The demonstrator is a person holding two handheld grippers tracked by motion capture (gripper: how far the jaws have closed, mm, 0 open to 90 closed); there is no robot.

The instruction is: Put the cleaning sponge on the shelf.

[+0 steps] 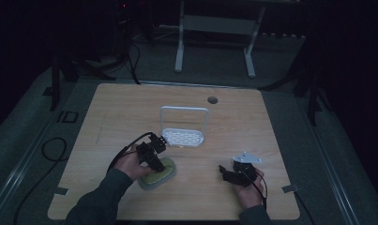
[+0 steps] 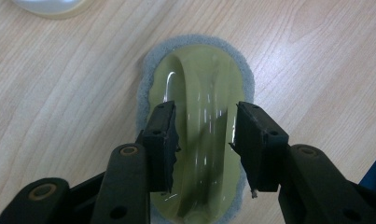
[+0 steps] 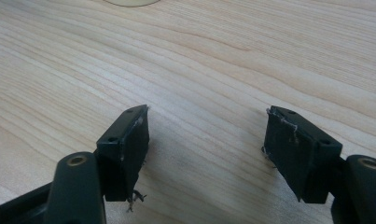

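Scrubber (image 2: 202,135), a yellow-green handled pad with a grey sponge rim, lies near the desk's (image 1: 252,117) front edge, left of centre. The left gripper (image 2: 203,142) straddles its handle, jaws apart, not visibly pressing. The right gripper (image 3: 206,149) rests wide open, holding nothing.

On the table (image 1: 252,122), a scrubbing pad with an arched handle (image 1: 157,177) lies toward the near left. The left gripper (image 1: 159,165) stands over it — in the left gripper view one jaw sits on each side of the handle, and whether they touch it is hard to tell. Just behind the pad, toward the table's middle, sits a small rack (image 1: 183,136) with a tall loop rising at its far side. The right gripper (image 1: 224,173) rests well apart at the near right — bare table between its jaws.
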